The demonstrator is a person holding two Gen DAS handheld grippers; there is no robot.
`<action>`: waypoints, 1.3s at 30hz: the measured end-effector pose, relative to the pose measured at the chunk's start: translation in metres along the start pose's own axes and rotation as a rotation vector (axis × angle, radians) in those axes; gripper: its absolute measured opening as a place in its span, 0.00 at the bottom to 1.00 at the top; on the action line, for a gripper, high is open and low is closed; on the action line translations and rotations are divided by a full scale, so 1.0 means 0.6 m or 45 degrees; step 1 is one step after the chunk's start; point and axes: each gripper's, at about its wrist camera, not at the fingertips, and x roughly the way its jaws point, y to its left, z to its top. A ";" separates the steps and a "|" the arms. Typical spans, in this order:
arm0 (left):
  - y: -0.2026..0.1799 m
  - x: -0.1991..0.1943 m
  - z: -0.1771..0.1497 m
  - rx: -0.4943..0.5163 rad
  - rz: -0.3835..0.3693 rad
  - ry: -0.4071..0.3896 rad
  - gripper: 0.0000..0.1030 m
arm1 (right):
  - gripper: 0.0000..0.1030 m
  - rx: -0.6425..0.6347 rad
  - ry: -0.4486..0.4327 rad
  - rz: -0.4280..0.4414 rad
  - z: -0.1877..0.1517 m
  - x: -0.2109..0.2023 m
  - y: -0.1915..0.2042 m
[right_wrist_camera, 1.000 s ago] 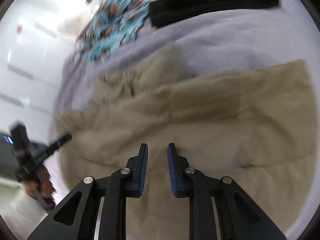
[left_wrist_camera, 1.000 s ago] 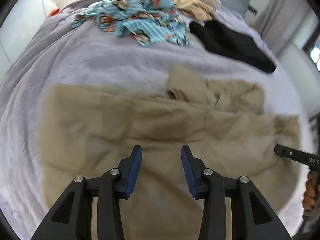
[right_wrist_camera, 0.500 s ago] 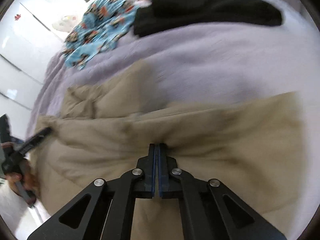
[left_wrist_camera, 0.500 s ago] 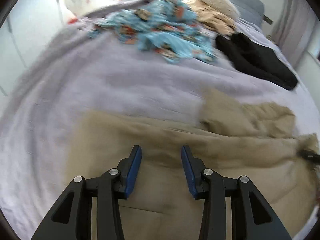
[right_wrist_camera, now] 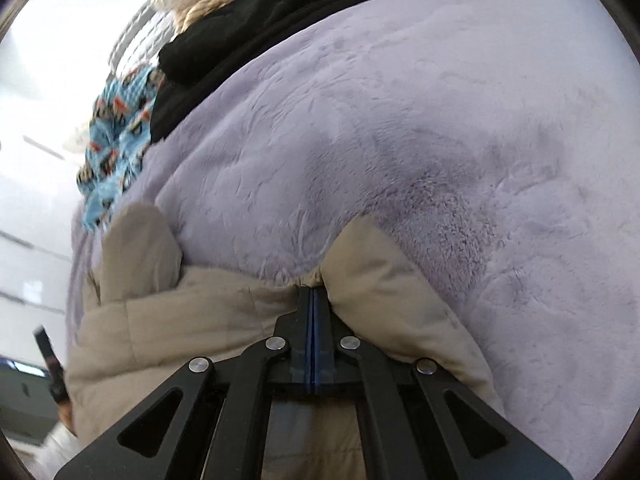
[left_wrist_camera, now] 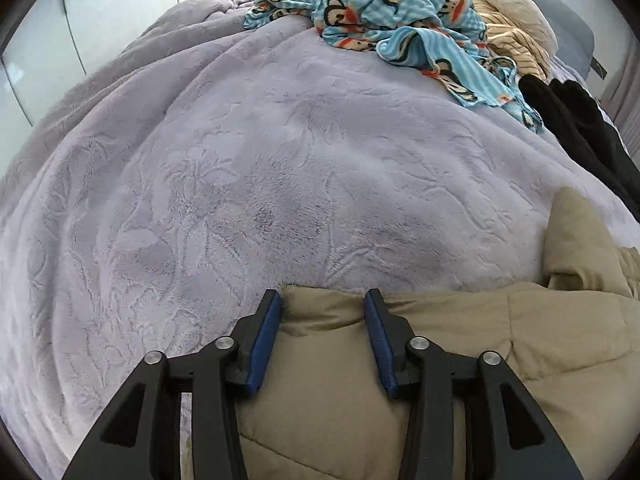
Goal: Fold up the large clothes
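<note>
We have the tan padded coat (left_wrist_camera: 440, 360) low in both frames on the lilac blanket (left_wrist_camera: 280, 180). Our right gripper (right_wrist_camera: 313, 292) is pinched together on the coat's far edge, ready to carry the fold. Our left gripper (left_wrist_camera: 323, 300) straddles the corner, jaws opening and not yet pressing it, likely lining up a matching hold.

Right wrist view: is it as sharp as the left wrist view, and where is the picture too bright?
Left wrist view: sharp, the lilac blanket shows its embossed pattern, edges bent by the fisheye. Right wrist view: softer, the blue patterned cloth and black garment are smeared, and the upper left is washed out white; only the blanket's nap near the beige coat is crisp.
</note>
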 end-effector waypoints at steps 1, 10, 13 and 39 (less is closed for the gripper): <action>0.002 0.000 0.001 -0.006 -0.001 0.000 0.47 | 0.00 0.026 -0.006 0.005 0.001 -0.002 -0.001; 0.037 -0.065 0.005 -0.041 0.058 -0.021 0.47 | 0.04 0.103 -0.166 -0.326 0.000 -0.082 -0.010; 0.050 -0.108 -0.002 -0.042 0.084 -0.037 0.47 | 0.05 0.095 -0.187 -0.352 -0.004 -0.111 -0.001; 0.022 -0.298 -0.285 0.039 -0.065 0.192 0.98 | 0.56 0.167 0.081 -0.101 -0.361 -0.234 0.046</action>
